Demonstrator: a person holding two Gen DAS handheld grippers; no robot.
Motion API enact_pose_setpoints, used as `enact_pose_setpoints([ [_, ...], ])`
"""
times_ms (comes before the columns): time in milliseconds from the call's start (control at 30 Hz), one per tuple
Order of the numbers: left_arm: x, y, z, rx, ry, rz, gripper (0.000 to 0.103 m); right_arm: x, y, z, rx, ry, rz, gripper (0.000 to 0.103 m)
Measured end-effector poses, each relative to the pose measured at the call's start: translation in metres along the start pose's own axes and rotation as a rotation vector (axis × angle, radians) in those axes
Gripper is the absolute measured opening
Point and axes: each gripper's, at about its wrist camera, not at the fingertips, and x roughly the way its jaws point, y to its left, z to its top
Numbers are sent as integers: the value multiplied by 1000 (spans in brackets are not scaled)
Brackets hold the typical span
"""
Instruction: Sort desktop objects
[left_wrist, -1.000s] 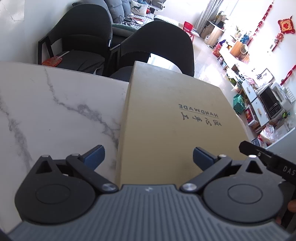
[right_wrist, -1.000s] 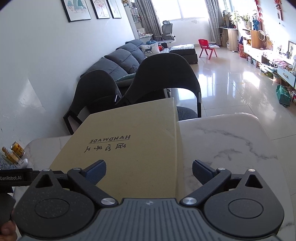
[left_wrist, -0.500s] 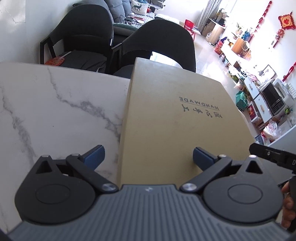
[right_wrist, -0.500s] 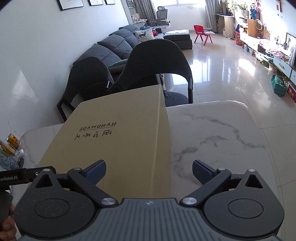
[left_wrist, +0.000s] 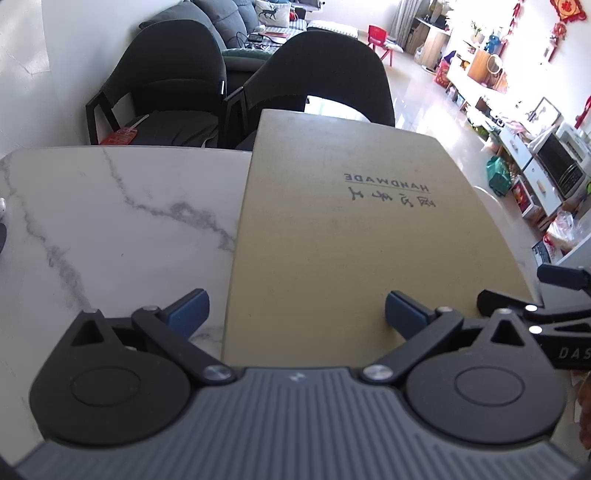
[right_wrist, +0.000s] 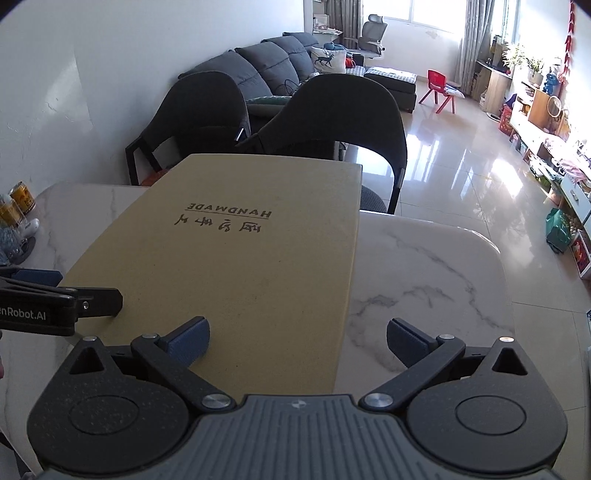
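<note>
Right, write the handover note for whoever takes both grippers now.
Left hand-held gripper: open, holding nothing, straddling the left edge of the kraft notebook.
Right hand-held gripper: open, holding nothing, straddling the notebook's right edge.
The notebook lies flat on the marble table, its far end overhanging the edge; cans stand far left.
Done: nothing visibly sorted.
Left: grasp and place the notebook.

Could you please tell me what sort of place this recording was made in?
Most likely a home living and dining room: a marble-look table holding a tan box, dark chairs pulled up to it, and a grey sofa on a glossy tiled floor beyond.
</note>
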Motion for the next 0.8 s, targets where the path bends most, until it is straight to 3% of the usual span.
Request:
enact_pose_setpoints([
  [167,-1,10,0,-56,23,-33,103,-3,-6,2,18,9,12,103],
  [333,-4,7,0,8,15,0,103,-5,-2,4,1,8,-1,102],
  [567,2,16,-9,-58,55,-31,103,-3,2,4,-19,28,4,103],
  [800,-6,13,-3,-29,42,-5,103,-9,3,13,-17,-5,11,102],
])
